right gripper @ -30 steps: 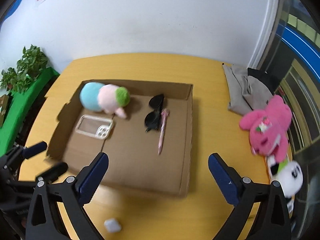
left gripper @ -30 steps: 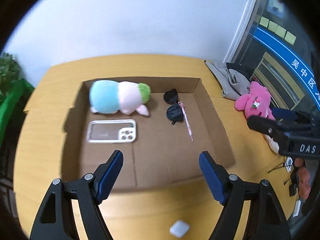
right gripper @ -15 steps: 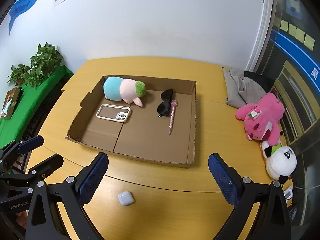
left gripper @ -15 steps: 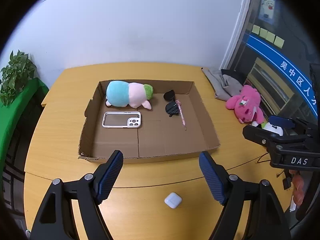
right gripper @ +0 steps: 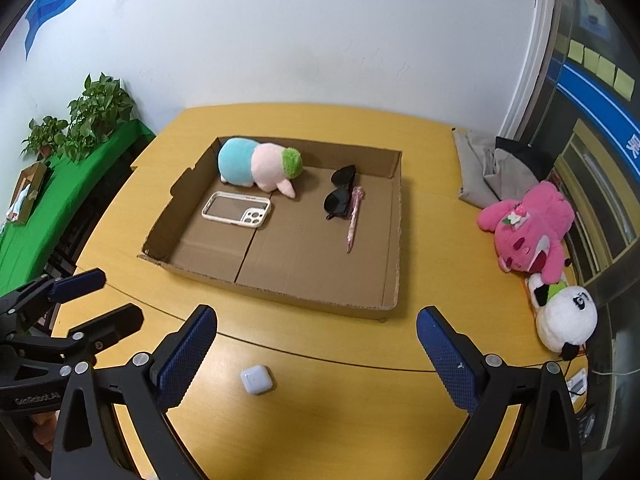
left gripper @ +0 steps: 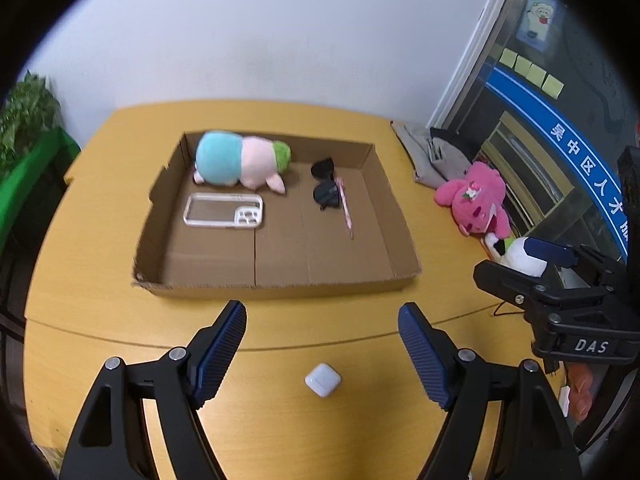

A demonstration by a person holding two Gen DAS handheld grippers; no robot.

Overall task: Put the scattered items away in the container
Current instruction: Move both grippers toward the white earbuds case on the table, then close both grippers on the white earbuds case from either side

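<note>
— Both grippers are seen drawn back from the cardboard box (left gripper: 276, 280); why?
— The earbud case (left gripper: 322, 379), left outside, is framed between the left gripper (left gripper: 322, 354)'s spread jaws; the right gripper (right gripper: 316, 354) is spread, empty.

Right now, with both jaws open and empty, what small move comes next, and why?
Probably lower the left gripper onto the white earbud case. It lies on the table outside the cardboard box, just beyond the open jaws.
</note>
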